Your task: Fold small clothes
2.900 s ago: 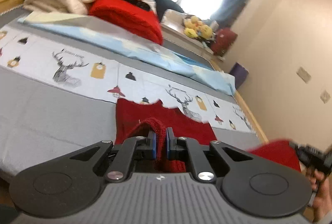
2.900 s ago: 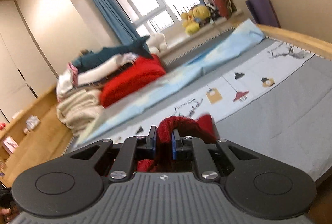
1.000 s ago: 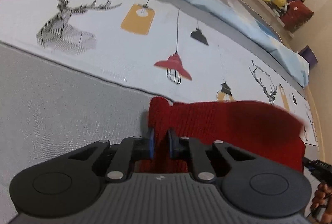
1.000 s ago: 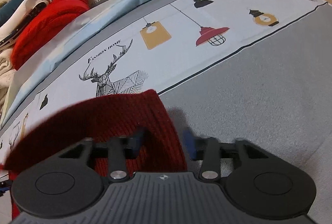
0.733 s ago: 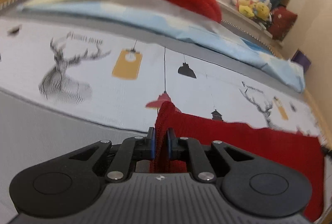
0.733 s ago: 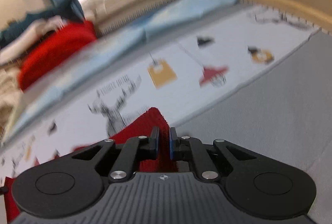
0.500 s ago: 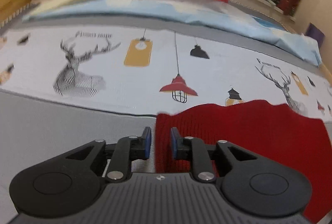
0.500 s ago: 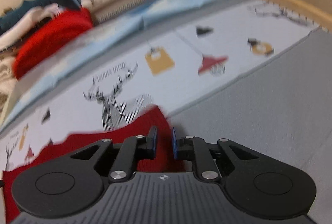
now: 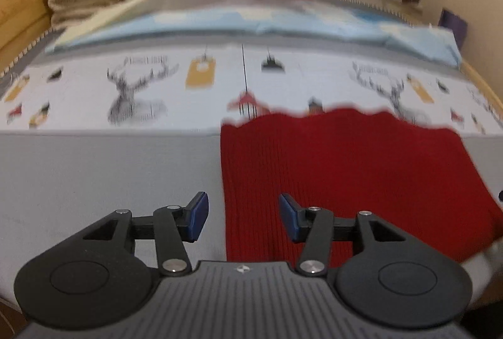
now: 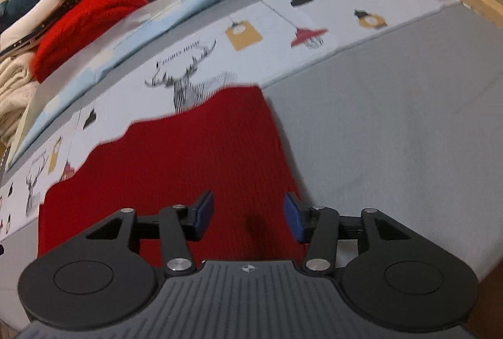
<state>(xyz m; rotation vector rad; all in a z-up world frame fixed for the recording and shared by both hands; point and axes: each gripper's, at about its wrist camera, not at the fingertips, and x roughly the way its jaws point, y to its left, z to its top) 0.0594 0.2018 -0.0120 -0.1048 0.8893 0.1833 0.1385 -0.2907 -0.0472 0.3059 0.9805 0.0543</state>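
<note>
My left hand-held gripper [image 9: 243, 215] hangs with its jaws spread wide and nothing between them, straddling the left edge of the red knit garment [image 9: 345, 175]. My right hand-held gripper [image 10: 248, 215] is just as wide and just as empty, hovering over the garment's right edge. The garment lies spread flat on the bed [image 9: 94, 182], mostly on the grey part of the cover, its far edge reaching onto the white printed band [image 9: 125, 87].

The step in hand, as I judge it, is taking a fresh hold for a fold. To do it well I want each gripper to come down on a matching corner or edge, pinching all the knit layers at once — ribbed knit stretches and sags, so an uneven grip would likely skew the crease. I would lift only enough to clear the bed, carry both sides over together and lay edge on edge before letting go.

As for writing, the printed band carries a line of lettering [image 10: 177, 54] above the deer drawing [image 10: 185, 81]; it looks like a two-word caption, but blur keeps me from reading it surely. I see no brand or label on the garment.
</note>
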